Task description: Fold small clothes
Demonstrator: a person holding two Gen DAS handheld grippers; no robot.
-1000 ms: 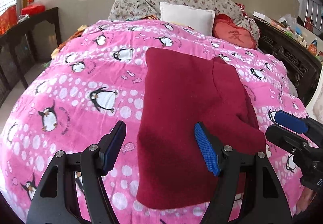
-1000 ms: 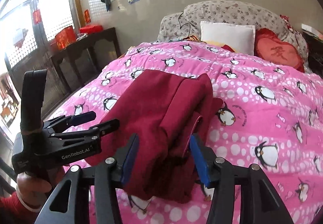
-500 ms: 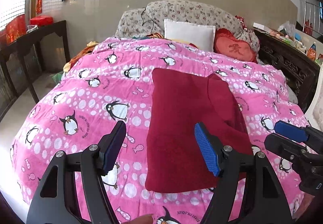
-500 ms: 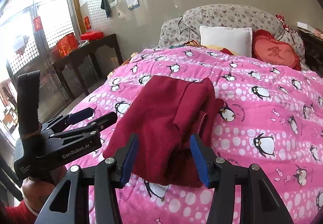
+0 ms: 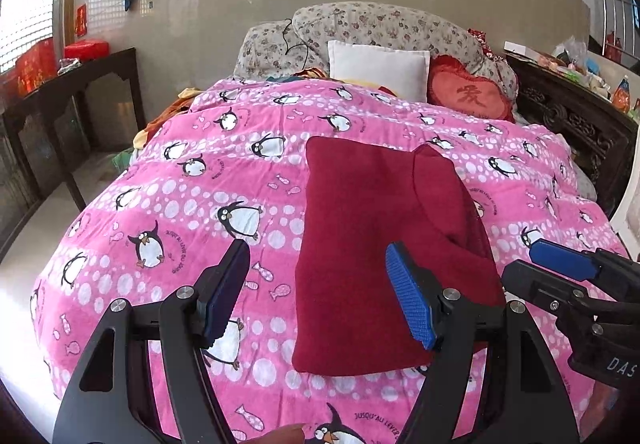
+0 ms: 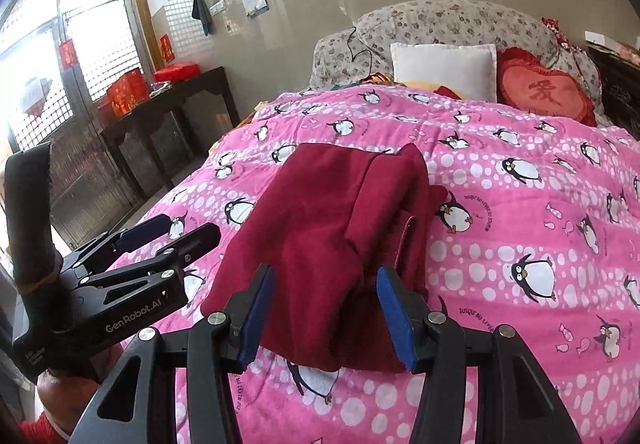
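A dark red garment lies folded in a flat oblong on the pink penguin quilt, with a thicker folded layer along its right side. My left gripper hovers open over the garment's near left edge, holding nothing. In the right wrist view the same garment shows its layered right edge. There my right gripper stands open above its near end, pads clear of the cloth. Each gripper appears in the other's view: the right gripper at the garment's right, the left gripper at its left.
A white pillow, a red heart cushion and floral pillows lie at the head of the bed. A dark wooden side table stands to the left, and carved dark furniture to the right. A hand holds the left gripper.
Both views have drawn back and up from the garment, so it looks smaller and farther off; the left gripper retreated more. The garment lies as before and both grippers stayed open.
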